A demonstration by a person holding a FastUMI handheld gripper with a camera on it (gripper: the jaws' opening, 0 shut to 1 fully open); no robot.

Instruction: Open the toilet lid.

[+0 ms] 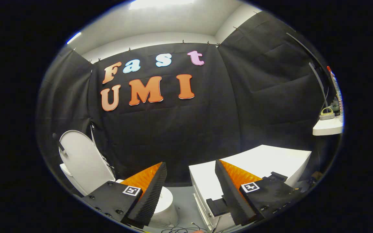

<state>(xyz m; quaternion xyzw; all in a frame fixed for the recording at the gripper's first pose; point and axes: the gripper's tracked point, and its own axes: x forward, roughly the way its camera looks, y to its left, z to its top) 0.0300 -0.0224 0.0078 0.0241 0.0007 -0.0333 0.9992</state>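
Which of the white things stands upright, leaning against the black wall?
The toilet lid, raised beyond the left finger. The white cabinet behind the right finger and the small shelf further right both have flat tops. The gripper is open, holding nothing.

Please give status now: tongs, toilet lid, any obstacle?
Tongs open, holding nothing. Toilet lid already upright, beyond left finger. White cabinet ahead on right, apart from toilet.
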